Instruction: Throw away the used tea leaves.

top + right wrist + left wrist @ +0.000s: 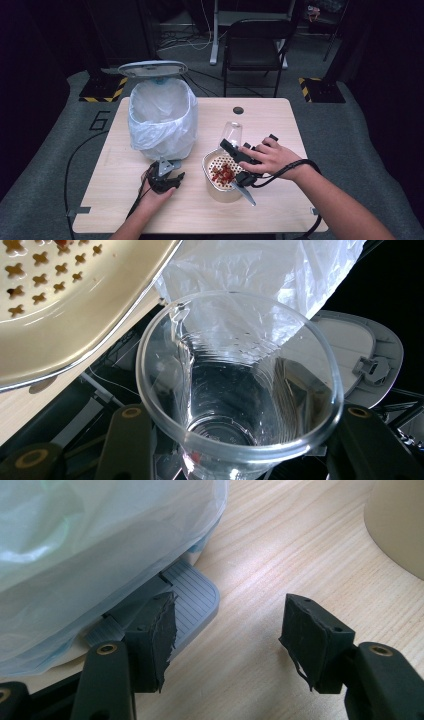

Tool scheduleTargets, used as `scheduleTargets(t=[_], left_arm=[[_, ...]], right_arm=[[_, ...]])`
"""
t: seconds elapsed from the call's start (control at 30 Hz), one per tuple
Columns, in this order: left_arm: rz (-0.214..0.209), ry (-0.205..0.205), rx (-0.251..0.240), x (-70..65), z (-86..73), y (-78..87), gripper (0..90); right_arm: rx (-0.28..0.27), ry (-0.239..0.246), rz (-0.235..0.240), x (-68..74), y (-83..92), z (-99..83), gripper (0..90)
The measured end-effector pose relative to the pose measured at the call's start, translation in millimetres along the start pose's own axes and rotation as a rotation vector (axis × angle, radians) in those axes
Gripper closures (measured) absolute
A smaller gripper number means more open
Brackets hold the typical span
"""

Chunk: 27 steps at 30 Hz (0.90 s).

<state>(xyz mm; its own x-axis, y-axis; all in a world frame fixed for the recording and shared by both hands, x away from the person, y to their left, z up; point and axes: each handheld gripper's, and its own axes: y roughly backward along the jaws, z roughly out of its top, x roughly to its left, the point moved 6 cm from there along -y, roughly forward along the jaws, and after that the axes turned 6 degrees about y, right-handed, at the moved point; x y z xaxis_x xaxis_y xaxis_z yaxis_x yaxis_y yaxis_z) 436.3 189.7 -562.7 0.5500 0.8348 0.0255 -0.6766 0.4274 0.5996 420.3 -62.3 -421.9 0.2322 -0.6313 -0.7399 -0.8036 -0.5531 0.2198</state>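
Right gripper (pixel 235 440) fingers clamp a clear plastic cup (pixel 240 385) beside the perforated cream strainer bowl (pixel 222 172); left gripper (pixel 227 640) fingers gape empty; floor reads "6" (pixel 100 120).

There was one worktop (pixel 125 200) in the room, and on it stood one bin (pixel 162 125) lined with one plastic bag, its one lid (pixel 152 68) raised. One pot (pixel 225 192) held one perforated strainer (pixel 220 162) with a small heap of red pieces (pixel 223 173), too many to count. One clear plastic cup (pixel 232 133) was there. Two hand-held grippers, the left (pixel 167 182) and the right (pixel 235 150), were in use. One chair (pixel 255 47) stood behind.
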Motion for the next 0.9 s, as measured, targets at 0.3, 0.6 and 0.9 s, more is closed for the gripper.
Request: scheduleTargets(t=[0.3, 0.6, 0.9], left_arm=[[0.000, 0.001, 0.000, 0.0, 0.0, 0.0, 38.6], [0.000, 0.000, 0.000, 0.0, 0.0, 0.0, 38.6], [0.000, -0.001, 0.000, 0.0, 0.0, 0.1, 38.6]], right_arm=[[-0.001, 0.005, -0.001, -0.1, -0.2, 0.7, 48.3], [-0.005, 0.021, 0.001, 0.2, 0.0, 1.2, 48.3], [-0.011, -0.052, -0.015, -1.2, 1.3, 0.8, 48.2]])
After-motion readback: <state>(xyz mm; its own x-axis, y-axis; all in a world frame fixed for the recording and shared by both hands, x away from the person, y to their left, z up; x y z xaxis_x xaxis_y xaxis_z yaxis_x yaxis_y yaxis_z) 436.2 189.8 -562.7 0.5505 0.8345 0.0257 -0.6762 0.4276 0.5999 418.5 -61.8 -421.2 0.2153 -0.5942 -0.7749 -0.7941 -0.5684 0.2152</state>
